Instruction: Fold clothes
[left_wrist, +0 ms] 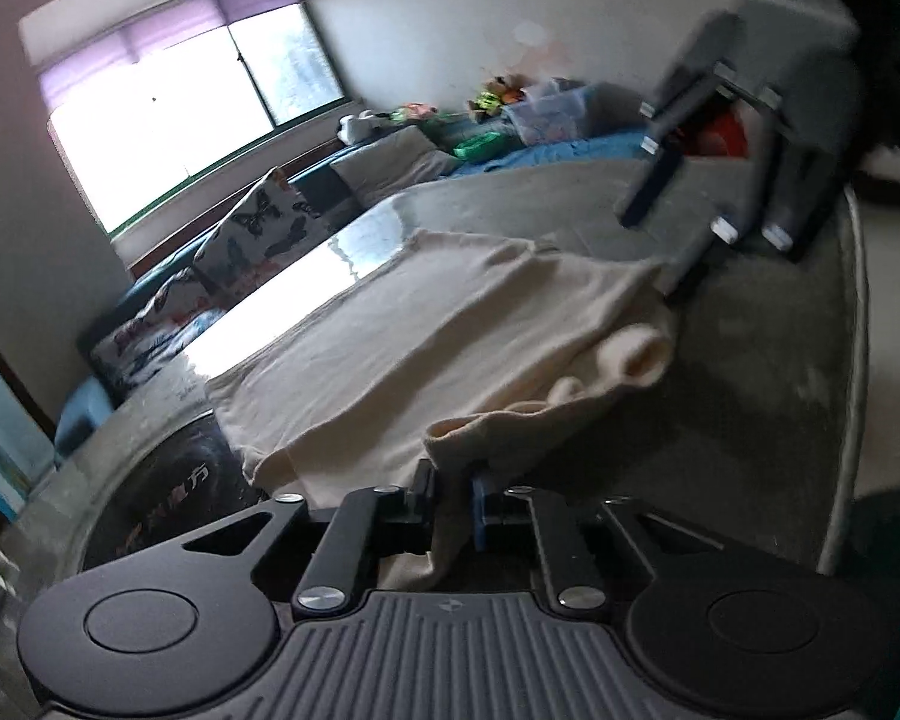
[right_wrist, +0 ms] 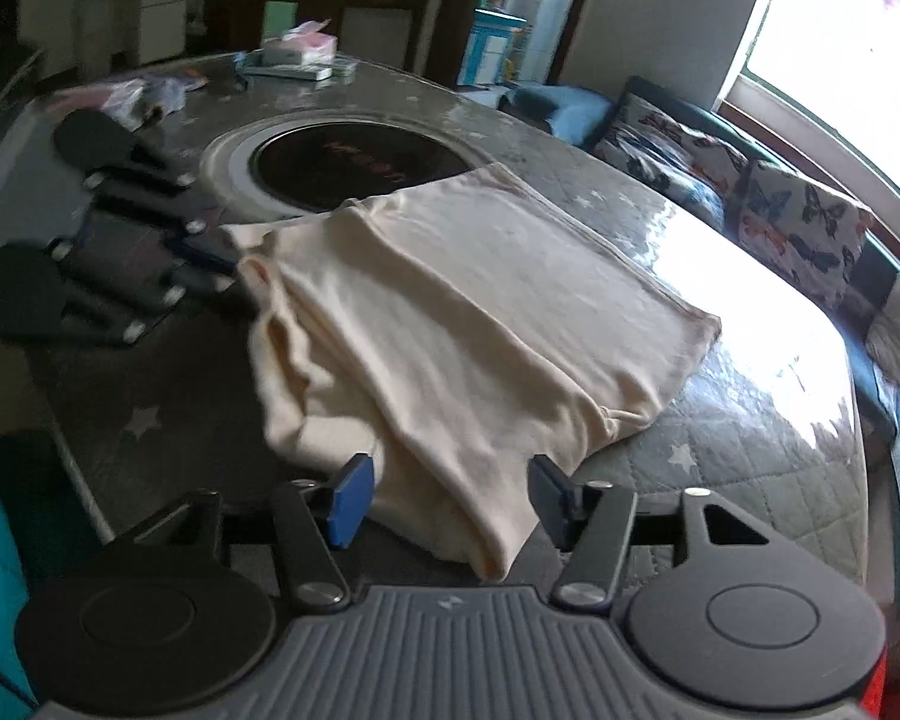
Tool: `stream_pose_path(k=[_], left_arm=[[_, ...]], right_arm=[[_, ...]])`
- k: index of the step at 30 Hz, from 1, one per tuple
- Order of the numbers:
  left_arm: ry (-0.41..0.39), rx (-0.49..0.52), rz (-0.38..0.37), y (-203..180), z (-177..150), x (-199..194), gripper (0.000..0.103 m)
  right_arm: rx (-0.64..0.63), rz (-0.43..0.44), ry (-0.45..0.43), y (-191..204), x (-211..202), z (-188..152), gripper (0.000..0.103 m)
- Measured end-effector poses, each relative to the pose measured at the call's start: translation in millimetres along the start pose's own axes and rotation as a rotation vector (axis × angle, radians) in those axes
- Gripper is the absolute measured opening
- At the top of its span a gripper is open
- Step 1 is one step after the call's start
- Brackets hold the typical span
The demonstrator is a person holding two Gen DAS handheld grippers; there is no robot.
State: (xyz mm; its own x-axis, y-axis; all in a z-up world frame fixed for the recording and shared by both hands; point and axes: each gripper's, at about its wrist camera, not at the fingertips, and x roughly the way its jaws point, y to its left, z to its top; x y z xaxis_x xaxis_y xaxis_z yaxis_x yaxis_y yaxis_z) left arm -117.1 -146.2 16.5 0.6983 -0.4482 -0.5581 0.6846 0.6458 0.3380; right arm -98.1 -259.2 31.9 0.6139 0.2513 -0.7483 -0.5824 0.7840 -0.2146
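Cloth runs lengthwise between our grippers: the cream garment (right_wrist: 468,324) lies partly doubled on the table (right_wrist: 720,456), our left gripper (left_wrist: 453,501) pinching one end, our right gripper (right_wrist: 444,495) spread astride the opposite end.

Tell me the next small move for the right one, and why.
Probably close the right hand-held gripper: its fingers stand open on either side of the cream garment's near fold, while the left hand-held gripper is already pinched on another edge. Then both can lift together.
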Motion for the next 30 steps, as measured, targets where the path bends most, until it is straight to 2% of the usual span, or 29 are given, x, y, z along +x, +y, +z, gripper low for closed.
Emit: stream_pose_path(k=[3, 10, 11, 13, 14, 15, 16, 18, 21, 29, 30], left_arm=[[0.005, -0.096, -0.011, 15.8, 7.5, 3.9, 0.009], [0.019, -0.2, -0.034, 35.5, 19.1, 17.1, 0.009], [0.02, -0.208, -0.034, 37.5, 19.7, 18.3, 0.009], [0.024, -0.221, -0.036, 37.8, 17.3, 17.6, 0.009], [0.026, -0.228, -0.035, 37.6, 16.0, 17.1, 0.011], [0.025, -0.218, -0.03, 35.8, 13.4, 14.5, 0.014], [0.023, -0.206, -0.026, 34.0, 10.7, 11.9, 0.014], [0.02, -0.184, -0.016, 30.3, 5.4, 6.6, 0.02], [0.017, -0.152, -0.003, 25.1, -3.5, -0.8, 0.032], [0.024, -0.034, 0.041, 12.5, -22.8, -7.1, 0.032], [0.024, -0.017, 0.049, 11.0, -24.2, -7.1, 0.028]], right_arm=[[-0.051, 0.025, -0.005, 6.7, -0.5, -2.2, 0.063], [-0.111, 0.038, -0.055, 18.9, 16.9, 1.8, 0.063], [-0.106, 0.037, -0.063, 19.0, 20.6, 3.2, 0.06], [-0.074, 0.051, -0.06, 13.9, 23.5, 6.2, 0.046], [-0.058, 0.058, -0.058, 11.4, 24.9, 7.7, 0.032], [-0.042, 0.064, -0.057, 8.8, 26.4, 9.3, 0.025], [-0.026, 0.071, -0.055, 6.3, 27.8, 10.8, 0.024], [0.006, 0.085, -0.052, 1.2, 30.7, 13.8, 0.014], [0.054, 0.104, -0.049, -6.5, 34.7, 18.4, 0.012], [0.148, 0.094, -0.098, -22.4, 30.0, 30.9, 0.01], [0.154, 0.092, -0.103, -22.1, 30.2, 32.0, 0.01]])
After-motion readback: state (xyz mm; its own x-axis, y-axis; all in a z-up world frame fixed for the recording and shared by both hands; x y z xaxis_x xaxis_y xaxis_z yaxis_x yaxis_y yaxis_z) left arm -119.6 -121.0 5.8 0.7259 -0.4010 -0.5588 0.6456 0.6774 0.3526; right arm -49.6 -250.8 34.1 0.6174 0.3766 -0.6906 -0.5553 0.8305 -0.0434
